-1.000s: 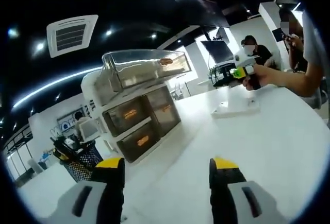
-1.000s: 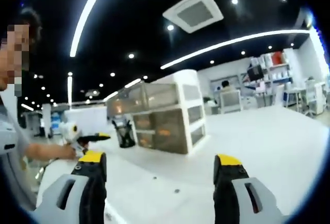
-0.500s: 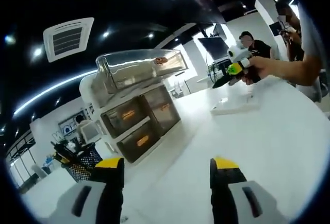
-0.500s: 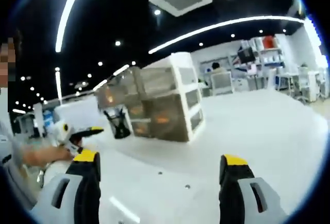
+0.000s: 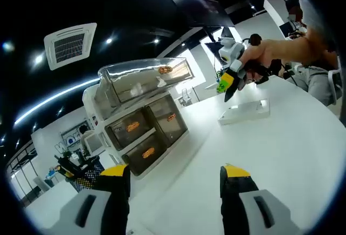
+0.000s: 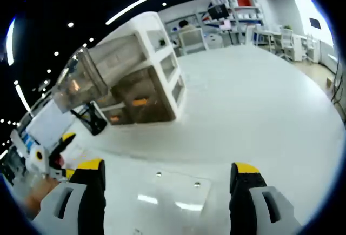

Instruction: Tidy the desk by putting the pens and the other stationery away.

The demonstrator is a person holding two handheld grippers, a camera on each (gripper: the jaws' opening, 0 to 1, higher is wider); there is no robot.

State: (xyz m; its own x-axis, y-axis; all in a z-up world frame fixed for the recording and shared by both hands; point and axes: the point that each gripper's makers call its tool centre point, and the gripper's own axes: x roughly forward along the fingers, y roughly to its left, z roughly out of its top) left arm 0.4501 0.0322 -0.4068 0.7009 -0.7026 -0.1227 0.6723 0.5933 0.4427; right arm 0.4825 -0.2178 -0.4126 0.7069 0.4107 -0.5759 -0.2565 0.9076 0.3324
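Note:
In the left gripper view my left gripper is open with nothing between its yellow-tipped jaws, held over the white table. A white drawer organizer with smoky drawers, its top drawer pulled out, stands ahead on the left, and a black mesh pen holder with pens stands further left. A hand holds my right gripper tipped down above a flat white plate. In the right gripper view my right gripper is open and empty over that plate. The organizer and pen holder stand beyond.
The left gripper and the hand holding it come in at the lower left of the right gripper view. A person sits at the table's right. Office desks and chairs stand far behind the table.
The right gripper has tipped downward and come in over the flat plate, so its view now looks down at the table. The left gripper has barely moved. Both stay open.

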